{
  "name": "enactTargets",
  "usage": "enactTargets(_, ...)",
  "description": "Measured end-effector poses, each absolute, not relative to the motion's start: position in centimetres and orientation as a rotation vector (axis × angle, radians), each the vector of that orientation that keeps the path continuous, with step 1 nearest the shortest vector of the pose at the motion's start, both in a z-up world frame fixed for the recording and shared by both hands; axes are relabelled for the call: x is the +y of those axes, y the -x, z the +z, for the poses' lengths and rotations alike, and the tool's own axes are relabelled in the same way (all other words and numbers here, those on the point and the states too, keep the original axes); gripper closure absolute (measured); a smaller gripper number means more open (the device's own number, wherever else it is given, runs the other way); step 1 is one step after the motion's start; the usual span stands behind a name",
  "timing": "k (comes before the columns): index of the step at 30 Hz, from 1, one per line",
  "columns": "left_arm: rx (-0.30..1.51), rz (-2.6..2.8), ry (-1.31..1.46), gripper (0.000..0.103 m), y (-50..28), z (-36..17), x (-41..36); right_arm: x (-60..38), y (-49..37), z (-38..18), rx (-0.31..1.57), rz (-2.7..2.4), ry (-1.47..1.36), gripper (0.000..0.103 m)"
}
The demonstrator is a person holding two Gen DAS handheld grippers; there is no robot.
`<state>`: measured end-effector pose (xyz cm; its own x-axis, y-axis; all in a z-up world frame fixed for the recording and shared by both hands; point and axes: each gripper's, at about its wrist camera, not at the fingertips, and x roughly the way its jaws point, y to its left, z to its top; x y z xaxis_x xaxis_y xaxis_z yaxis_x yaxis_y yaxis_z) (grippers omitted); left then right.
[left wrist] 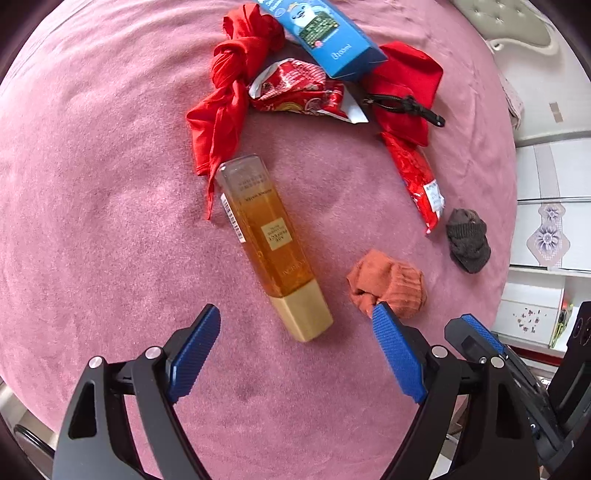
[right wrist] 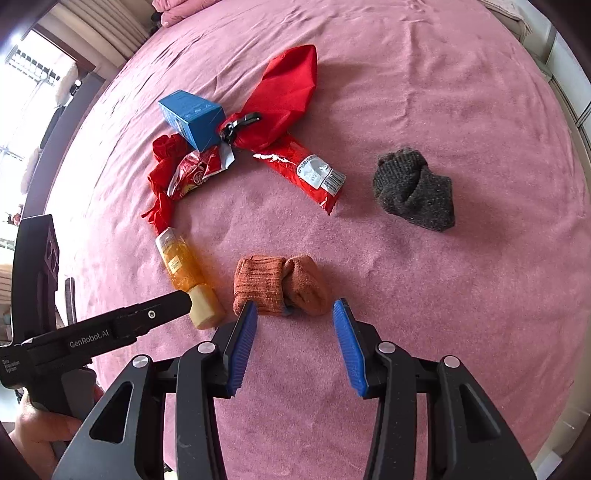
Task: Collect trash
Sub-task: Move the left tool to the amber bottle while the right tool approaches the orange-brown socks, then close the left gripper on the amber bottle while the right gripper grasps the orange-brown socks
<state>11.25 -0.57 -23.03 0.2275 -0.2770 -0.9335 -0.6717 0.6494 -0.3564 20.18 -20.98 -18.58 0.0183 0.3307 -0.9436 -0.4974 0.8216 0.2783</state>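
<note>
On a pink bedspread (left wrist: 92, 184) lie an amber bottle with a gold cap (left wrist: 269, 243) (right wrist: 184, 273), a crumpled red snack wrapper (left wrist: 299, 88) (right wrist: 192, 173), a long red wrapper (left wrist: 417, 184) (right wrist: 303, 171) and a blue box (left wrist: 325, 33) (right wrist: 192, 118). My left gripper (left wrist: 295, 314) is open, its jaws on either side of the bottle's cap end, just short of it. My right gripper (right wrist: 295, 306) is open and empty, just in front of an orange sock (right wrist: 280, 284) (left wrist: 388, 282).
A dark grey sock (left wrist: 467, 240) (right wrist: 413, 188) lies to the right. A red knotted cloth (left wrist: 229, 92) (right wrist: 159, 184) and a red pouch with a black clip (left wrist: 406, 85) (right wrist: 280, 99) lie by the box. White cabinets (left wrist: 546, 221) stand beyond the bed's right edge.
</note>
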Motion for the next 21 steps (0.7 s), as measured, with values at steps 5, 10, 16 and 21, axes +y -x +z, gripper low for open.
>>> enactTargets(5, 1.374, 0.345, 0.968, 0.019, -12.3, -25.5, 0.9, -19.9, -20.9, -20.3, 1.445, 0.641, 0.151, 0.06)
enactTargets(10, 1.401, 0.372, 0.978, 0.023, -13.5, -26.9, 1.1, -19.0, -21.1, -21.4, 1.463, 0.646, 0.162, 0.053)
enactTargets(16, 1.459, 0.462, 0.839, 0.048, -14.6, -26.8, -0.3, -17.9, -21.6, -22.5, 1.484, 0.645, 0.164, 0.045)
enactTargets(21, 1.458, 0.472, 0.815, 0.068, -14.0, -26.6, -0.2, -17.3, -21.8, -23.6, 1.508, 0.639, 0.177, 0.044)
